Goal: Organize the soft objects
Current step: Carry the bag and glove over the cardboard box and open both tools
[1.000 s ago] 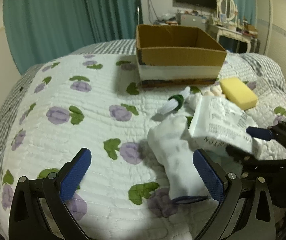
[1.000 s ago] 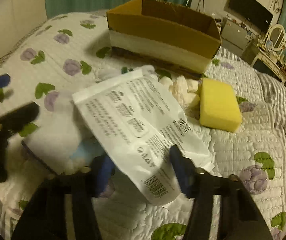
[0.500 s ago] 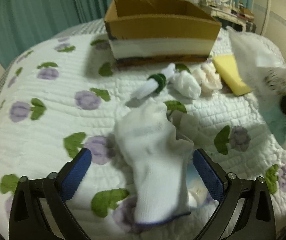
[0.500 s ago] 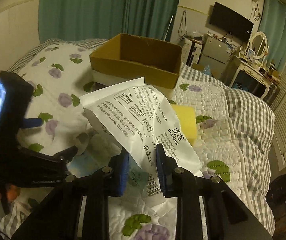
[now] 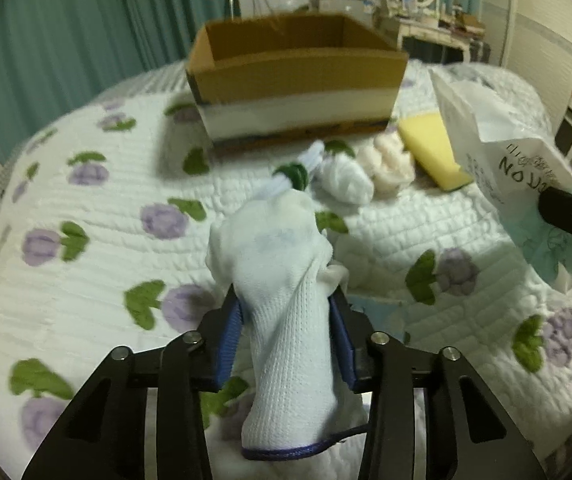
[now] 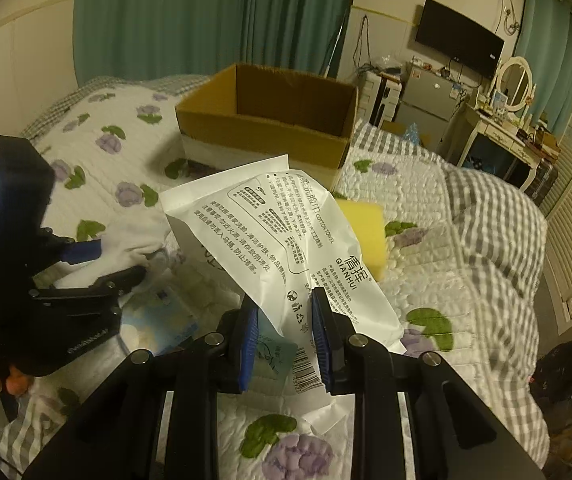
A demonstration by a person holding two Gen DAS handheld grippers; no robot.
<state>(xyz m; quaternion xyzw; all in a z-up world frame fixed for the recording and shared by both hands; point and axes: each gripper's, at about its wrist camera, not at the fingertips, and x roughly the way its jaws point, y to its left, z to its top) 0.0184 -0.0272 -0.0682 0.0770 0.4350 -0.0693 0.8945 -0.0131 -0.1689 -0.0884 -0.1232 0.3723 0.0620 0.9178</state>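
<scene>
My left gripper is shut on a white knit glove with a blue cuff, just above the quilt; it also shows at the left of the right wrist view. My right gripper is shut on a white cotton towel pack and holds it in the air; the pack shows at the right of the left wrist view. An open cardboard box stands on the bed beyond both.
On the flowered quilt before the box lie a white bundle with a green band, a white sock ball, a cream ball and a yellow sponge. A light blue packet lies under the left gripper.
My left gripper has closed on the white glove, which it straddled open before. My right gripper has closed on the towel pack and lifted it up and to the right.
</scene>
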